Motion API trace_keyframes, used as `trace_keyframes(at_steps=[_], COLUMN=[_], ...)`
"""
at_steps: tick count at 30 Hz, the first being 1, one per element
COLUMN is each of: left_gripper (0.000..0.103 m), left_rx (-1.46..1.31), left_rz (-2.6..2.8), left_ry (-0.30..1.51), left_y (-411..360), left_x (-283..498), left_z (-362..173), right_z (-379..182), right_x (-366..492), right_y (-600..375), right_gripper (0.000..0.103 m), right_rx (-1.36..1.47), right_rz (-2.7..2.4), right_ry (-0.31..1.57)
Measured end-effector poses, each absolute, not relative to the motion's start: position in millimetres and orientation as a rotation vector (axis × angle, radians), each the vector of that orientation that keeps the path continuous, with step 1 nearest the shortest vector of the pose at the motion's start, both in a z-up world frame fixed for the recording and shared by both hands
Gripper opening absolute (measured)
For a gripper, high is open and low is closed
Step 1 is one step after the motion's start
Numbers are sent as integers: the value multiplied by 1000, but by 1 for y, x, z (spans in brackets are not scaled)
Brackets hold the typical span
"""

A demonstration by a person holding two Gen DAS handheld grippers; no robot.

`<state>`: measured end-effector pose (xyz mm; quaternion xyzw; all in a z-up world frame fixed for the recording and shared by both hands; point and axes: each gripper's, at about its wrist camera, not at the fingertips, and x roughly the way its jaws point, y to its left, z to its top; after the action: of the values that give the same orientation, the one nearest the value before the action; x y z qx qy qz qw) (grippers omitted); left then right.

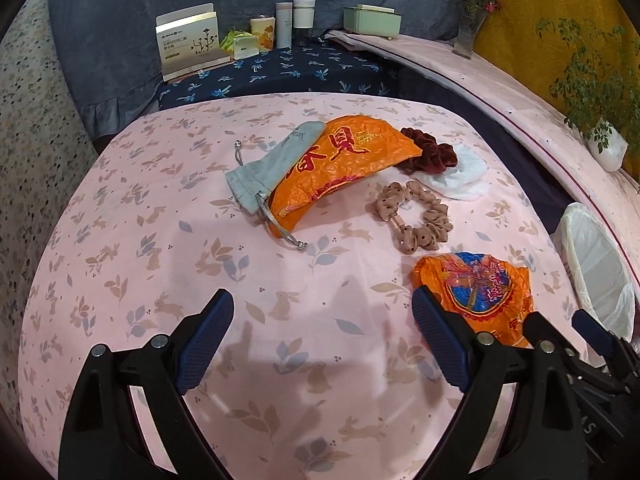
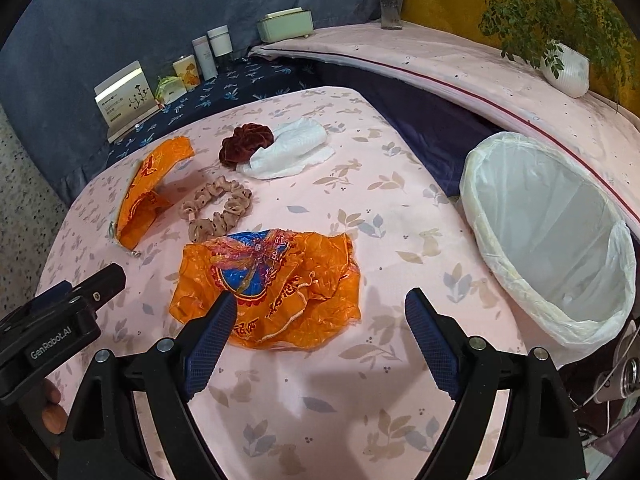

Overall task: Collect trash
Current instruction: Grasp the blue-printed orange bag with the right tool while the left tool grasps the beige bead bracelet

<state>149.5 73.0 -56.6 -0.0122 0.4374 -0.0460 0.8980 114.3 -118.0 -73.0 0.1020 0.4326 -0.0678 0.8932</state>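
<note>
Crumpled wrapper: orange foil-film wrapper (image 2: 276, 284) with a blue and red emblem, lying flat on the pink rabbit-print cloth (image 2: 320, 400), just ahead of the right gripper.
Handling, judged: light, thin, crinkly and probably slippery; it gives under a pinch. A raised fold at its near edge looks the best place to take hold.
Second wrapper: larger orange bag (image 1: 340, 168) beyond the crumpled wrapper, arched up off the cloth and lying over a grey drawstring pouch (image 1: 264, 168).
Tissue: white crumpled tissue (image 2: 288, 152), further back, touching a dark red velvet scrunchie (image 2: 244, 144).
Other item: beige dotted scrunchie (image 2: 218, 212), between the two orange wrappers; likely not trash.
Bin: white-lined waste bin (image 2: 500, 264), right of the crumpled wrapper, off the cloth's edge.
Right gripper (image 2: 320, 312): jaws wide, empty, left finger over the wrapper's near edge.
Left gripper (image 1: 324, 312): jaws wide, empty.
Writing: large red Chinese characters on the larger bag; "GenRobot.AI" on the left gripper's body; print on the white box (image 1: 188, 42) too small to read.
</note>
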Motion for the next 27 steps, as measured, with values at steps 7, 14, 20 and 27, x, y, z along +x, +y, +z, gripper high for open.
trace_keyframes(at_steps=[7, 14, 20, 27], left_gripper=[86, 86, 85, 71], left_rx=[-35, -42, -70, -87], left_rz=[-114, -141, -174, -158], left_ry=[916, 945, 972, 1005], left_y=[69, 53, 35, 15], left_x=[165, 185, 205, 229], left_z=[-62, -69, -74, -88], right_z=[-94, -99, -94, -98], right_x=[134, 140, 140, 135], right_y=[-113, -120, -139, -154], right_gripper=[60, 31, 18, 18], right_rx=[202, 224, 264, 297], right_rz=[-146, -152, -175, -184], right_ry=[953, 953, 936, 941])
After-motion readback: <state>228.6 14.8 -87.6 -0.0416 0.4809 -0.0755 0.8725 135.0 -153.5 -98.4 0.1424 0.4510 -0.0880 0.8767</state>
